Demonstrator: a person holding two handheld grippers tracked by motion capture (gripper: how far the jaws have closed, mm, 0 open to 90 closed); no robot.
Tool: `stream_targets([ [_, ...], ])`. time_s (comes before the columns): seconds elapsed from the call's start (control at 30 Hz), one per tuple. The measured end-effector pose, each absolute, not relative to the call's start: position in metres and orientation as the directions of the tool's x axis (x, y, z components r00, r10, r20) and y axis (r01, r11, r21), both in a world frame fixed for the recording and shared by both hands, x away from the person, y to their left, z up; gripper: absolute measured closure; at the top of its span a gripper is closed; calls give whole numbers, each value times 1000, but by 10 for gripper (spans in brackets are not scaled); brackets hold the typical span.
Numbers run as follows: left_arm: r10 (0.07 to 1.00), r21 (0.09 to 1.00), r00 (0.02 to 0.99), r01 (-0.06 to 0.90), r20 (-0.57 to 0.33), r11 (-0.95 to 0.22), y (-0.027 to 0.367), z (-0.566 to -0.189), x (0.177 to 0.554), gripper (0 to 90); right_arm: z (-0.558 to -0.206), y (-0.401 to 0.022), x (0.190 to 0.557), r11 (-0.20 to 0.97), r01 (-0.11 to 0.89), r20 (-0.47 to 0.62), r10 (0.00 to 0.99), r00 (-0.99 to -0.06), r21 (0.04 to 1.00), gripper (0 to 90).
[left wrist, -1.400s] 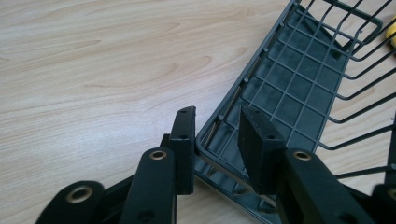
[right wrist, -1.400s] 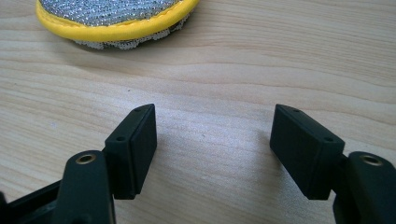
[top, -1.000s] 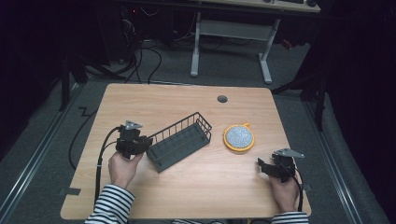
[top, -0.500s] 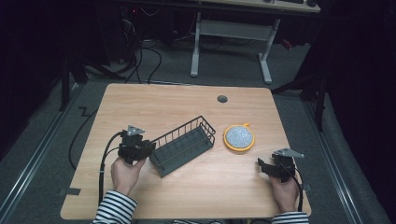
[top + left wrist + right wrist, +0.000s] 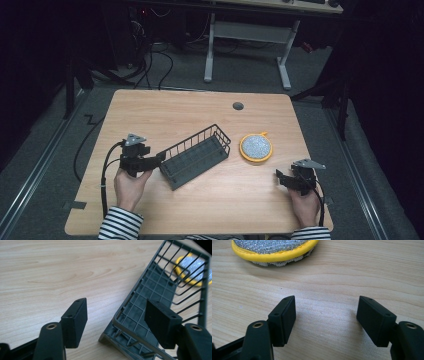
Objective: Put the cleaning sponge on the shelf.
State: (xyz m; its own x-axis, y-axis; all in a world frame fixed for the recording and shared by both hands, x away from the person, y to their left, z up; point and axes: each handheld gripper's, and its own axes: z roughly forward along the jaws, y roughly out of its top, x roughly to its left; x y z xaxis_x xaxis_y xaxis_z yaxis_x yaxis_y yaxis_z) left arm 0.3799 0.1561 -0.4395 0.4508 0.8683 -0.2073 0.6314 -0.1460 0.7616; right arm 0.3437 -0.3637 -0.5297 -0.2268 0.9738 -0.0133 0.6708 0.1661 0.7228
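Matt wire basket (image 5: 197,156) (coated) — wood table (image 5: 165,112)

Wire basket (image 5: 197,156): angled mid-table. My left gripper (image 5: 159,159) at its near-left end, jaws just opened, seemingly astride the rim. Yellow-rimmed scrubber (image 5: 256,147) just right; my right gripper (image 5: 278,177) further right.
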Motion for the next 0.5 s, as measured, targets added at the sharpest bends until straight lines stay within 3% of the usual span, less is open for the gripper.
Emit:
stream_targets([
  [0.5, 901, 814, 388, 576, -193, -74, 200, -443, 357, 360, -530, -364, 344, 169, 670, -16, 974, -228, 723, 321],
])
